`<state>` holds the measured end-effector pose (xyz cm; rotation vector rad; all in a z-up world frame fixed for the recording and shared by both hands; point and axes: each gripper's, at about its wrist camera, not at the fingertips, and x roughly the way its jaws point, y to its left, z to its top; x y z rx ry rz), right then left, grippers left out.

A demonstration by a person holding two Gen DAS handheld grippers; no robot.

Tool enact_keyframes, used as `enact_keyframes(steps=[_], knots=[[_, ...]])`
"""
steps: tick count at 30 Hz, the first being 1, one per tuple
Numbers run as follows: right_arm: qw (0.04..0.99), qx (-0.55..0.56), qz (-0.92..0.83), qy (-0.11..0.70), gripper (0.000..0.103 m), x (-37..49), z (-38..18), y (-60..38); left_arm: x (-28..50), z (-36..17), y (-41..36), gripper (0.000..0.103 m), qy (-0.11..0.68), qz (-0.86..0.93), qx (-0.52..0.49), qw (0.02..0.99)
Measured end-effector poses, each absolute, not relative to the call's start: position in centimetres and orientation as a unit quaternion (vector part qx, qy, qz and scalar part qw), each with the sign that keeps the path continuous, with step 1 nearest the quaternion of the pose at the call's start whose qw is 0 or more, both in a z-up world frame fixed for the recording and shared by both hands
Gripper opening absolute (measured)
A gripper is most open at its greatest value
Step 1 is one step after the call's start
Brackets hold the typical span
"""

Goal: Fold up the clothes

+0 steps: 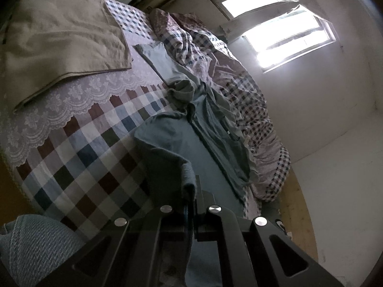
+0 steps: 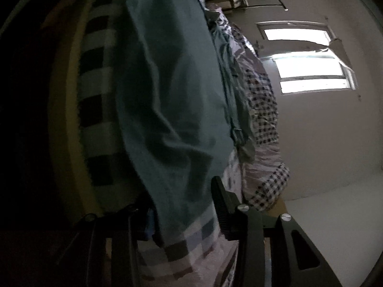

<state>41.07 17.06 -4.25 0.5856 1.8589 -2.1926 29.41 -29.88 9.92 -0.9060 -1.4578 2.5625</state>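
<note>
A teal-blue garment (image 1: 203, 143) lies spread along the checkered bed (image 1: 79, 157). My left gripper (image 1: 190, 191) is shut on a corner of it and holds that edge lifted off the bed. In the right wrist view the same garment (image 2: 172, 95) hangs close before the camera. My right gripper (image 2: 184, 215) stands open with the cloth between its fingers; the right finger (image 2: 222, 205) shows, the left one is dark and mostly hidden.
A beige folded blanket (image 1: 62, 45) lies at the bed's far left. A crumpled checkered quilt (image 1: 241, 91) runs along the wall side. A pale folded cloth (image 1: 160, 57) lies beyond the garment. A bright window (image 1: 284, 31) is in the white wall. Wooden floor (image 1: 296, 205) shows past the bed.
</note>
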Motion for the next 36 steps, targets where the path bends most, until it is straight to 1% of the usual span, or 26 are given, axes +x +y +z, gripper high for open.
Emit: enact_keyframes(steps=[1, 2, 4, 8, 11, 17, 25, 32, 36], knots=[[0.109, 0.205, -0.743, 0.627, 0.018, 40.9, -4.2, 17.1, 29.4, 9.9, -29.9, 0.001, -0.472, 0.830, -0.295, 0.028], [0.114, 0.212, -0.743, 0.625, 0.000, 40.8, -4.1, 17.1, 29.4, 9.8, -29.8, 0.001, -0.473, 0.830, -0.296, 0.028], [0.114, 0.217, -0.747, 0.618, 0.000, 40.4, -3.6, 17.2, 29.5, 9.7, -30.0, 0.001, -0.474, 0.829, -0.297, 0.027], [0.113, 0.220, -0.779, 0.577, 0.000, 39.6, -0.8, 17.4, 29.8, 10.0, -30.3, 0.001, -0.476, 0.829, -0.292, 0.030], [0.091, 0.220, -0.805, 0.544, 0.000, 39.1, 1.8, 17.8, 30.1, 10.5, -30.6, 0.001, -0.478, 0.830, -0.285, 0.034], [0.029, 0.203, -0.853, 0.480, 0.000, 37.5, 9.0, 19.6, 30.8, 12.2, -31.5, 0.001, -0.492, 0.830, -0.259, 0.050], [0.007, 0.216, -0.871, 0.442, 0.000, 36.1, 17.2, 21.4, 31.4, 18.1, -31.8, 0.000, -0.479, 0.846, -0.204, 0.112], [-0.035, 0.158, -0.887, 0.433, 0.000, 37.7, 25.1, 21.8, 33.1, 23.9, -31.6, 0.000, -0.451, 0.864, -0.160, 0.158], [-0.060, 0.119, -0.895, 0.426, 0.000, 40.3, 28.7, 21.8, 34.8, 26.7, -32.0, 0.000, -0.444, 0.868, -0.136, 0.178]])
